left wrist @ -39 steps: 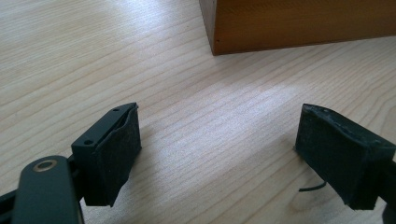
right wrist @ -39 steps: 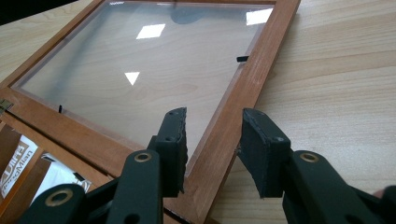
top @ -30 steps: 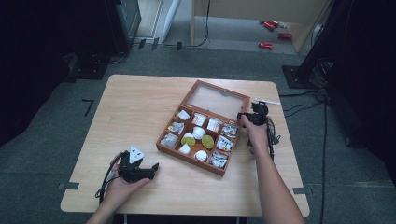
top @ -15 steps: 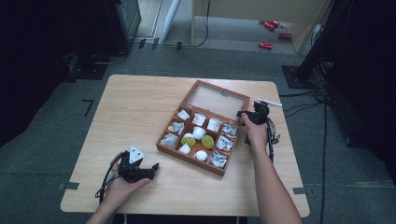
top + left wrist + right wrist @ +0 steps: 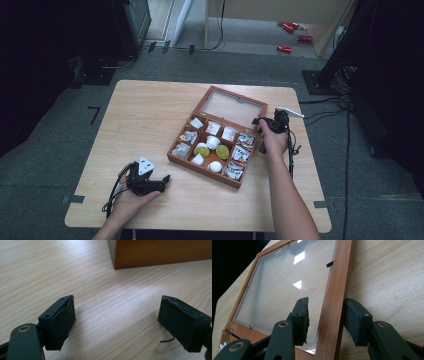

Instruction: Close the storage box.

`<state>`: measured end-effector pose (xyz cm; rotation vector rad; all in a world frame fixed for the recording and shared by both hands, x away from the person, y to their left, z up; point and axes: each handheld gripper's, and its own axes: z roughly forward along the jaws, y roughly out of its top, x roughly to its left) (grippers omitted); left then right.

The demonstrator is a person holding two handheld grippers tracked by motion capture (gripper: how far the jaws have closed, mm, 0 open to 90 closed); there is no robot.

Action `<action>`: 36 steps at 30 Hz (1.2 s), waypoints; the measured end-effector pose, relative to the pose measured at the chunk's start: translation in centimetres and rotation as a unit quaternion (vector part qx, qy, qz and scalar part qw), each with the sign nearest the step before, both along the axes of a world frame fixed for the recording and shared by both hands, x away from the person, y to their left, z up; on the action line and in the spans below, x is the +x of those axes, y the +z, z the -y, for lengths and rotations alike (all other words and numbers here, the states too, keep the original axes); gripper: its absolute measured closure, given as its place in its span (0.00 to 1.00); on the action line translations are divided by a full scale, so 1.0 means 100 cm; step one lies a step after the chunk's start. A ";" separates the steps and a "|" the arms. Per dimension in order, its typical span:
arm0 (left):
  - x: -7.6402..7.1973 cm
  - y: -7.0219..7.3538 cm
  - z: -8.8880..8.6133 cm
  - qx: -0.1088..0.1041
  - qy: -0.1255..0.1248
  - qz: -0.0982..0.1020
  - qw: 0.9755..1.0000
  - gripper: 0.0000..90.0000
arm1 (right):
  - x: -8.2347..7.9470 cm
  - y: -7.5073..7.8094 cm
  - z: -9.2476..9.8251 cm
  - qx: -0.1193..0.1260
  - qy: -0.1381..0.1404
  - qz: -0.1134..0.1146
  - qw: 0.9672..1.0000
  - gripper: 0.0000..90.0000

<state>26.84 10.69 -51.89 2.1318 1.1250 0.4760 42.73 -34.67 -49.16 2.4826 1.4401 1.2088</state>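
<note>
A wooden compartment box (image 5: 199, 167) sits right of the table's middle. Its glass lid (image 5: 232, 107) is folded back flat on the table. Several small white and green items (image 5: 213, 142) fill the compartments. My right gripper (image 5: 261, 123) is at the lid's right edge. In the right gripper view it (image 5: 327, 312) is open, with one jaw over the glass (image 5: 284, 285) and the other outside the wooden frame (image 5: 337, 287). My left gripper (image 5: 165, 179) rests open on the table near the front left. In the left gripper view it (image 5: 115, 315) holds nothing, and the box's corner (image 5: 160, 252) is ahead.
A cable (image 5: 291, 150) trails from the right gripper along the forearm toward the table's right edge. Bare tabletop (image 5: 145, 115) stretches left of the box. Red objects (image 5: 285, 48) lie on the floor beyond the table, with dark equipment on both sides.
</note>
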 end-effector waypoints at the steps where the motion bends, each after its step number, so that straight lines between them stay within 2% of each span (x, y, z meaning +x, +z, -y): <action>1: 0.000 0.000 0.000 0.000 0.000 0.000 1.000 0.17 | 0.000 0.001 -0.001 -0.003 0.001 0.000 1.000 0.63; 3: 0.000 0.000 0.000 0.000 0.000 0.000 1.000 0.17 | 0.000 0.002 0.000 -0.003 0.000 0.000 1.000 0.65; 8: 0.000 0.000 0.000 0.000 0.000 0.000 1.000 0.17 | -0.005 -0.003 0.005 0.018 -0.006 0.025 1.000 0.68; 13: 0.000 0.000 0.000 0.000 0.000 0.000 1.000 0.17 | -0.008 -0.006 0.007 0.029 -0.008 0.036 0.999 0.70; 20: 0.000 0.000 0.000 0.000 0.000 0.000 1.000 0.17 | -0.008 -0.005 0.007 0.025 -0.008 0.039 0.999 0.70; 24: 0.000 0.000 0.000 0.000 0.000 0.000 1.000 0.17 | -0.010 -0.004 0.007 0.024 -0.007 0.050 0.998 0.72; 30: 0.000 0.000 0.000 0.000 0.000 0.000 1.000 0.17 | -0.015 0.004 0.005 -0.007 0.006 0.088 0.996 0.74; 34: 0.000 0.000 0.000 -0.001 -0.001 0.001 1.000 0.17 | -0.020 0.011 0.001 -0.045 0.015 0.117 0.992 0.77; 36: 0.000 0.000 0.000 0.000 -0.001 0.000 1.000 0.17 | -0.023 0.015 -0.001 -0.053 0.022 0.138 0.989 0.80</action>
